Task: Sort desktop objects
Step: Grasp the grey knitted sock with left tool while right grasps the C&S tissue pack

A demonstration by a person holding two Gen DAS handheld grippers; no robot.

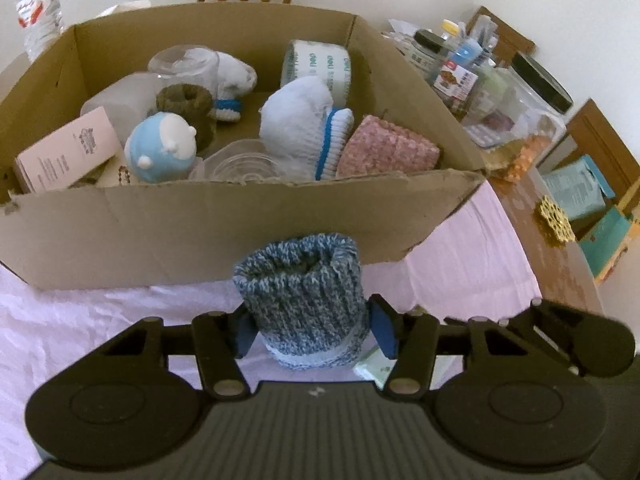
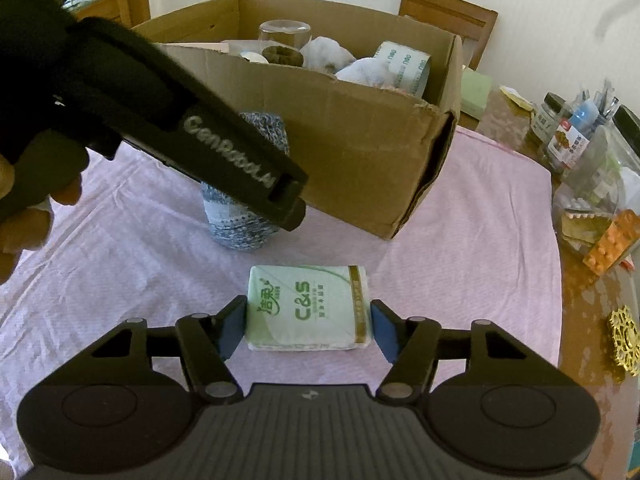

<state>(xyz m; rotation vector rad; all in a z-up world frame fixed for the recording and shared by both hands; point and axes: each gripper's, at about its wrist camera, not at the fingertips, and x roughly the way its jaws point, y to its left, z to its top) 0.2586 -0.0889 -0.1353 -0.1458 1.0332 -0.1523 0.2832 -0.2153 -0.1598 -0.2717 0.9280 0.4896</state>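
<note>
A blue-grey knitted cup sleeve (image 1: 306,300) stands upright on the pink cloth in front of the cardboard box (image 1: 200,224). My left gripper (image 1: 312,330) has its blue pads on both sides of the sleeve, touching it. In the right wrist view the sleeve (image 2: 244,216) shows partly behind the left gripper's body. A green tissue pack (image 2: 308,308) lies flat on the cloth. My right gripper (image 2: 306,330) has its pads against the pack's two ends. A corner of the pack shows in the left wrist view (image 1: 374,368).
The box holds gloves (image 1: 300,128), a blue toy (image 1: 162,148), glasses, a tape roll (image 1: 318,66) and a pink pad (image 1: 388,148). Jars and bottles (image 2: 580,148) crowd the table's right side. A gold coaster (image 2: 626,340) lies at the right edge. A water bottle (image 1: 38,8) stands behind the box.
</note>
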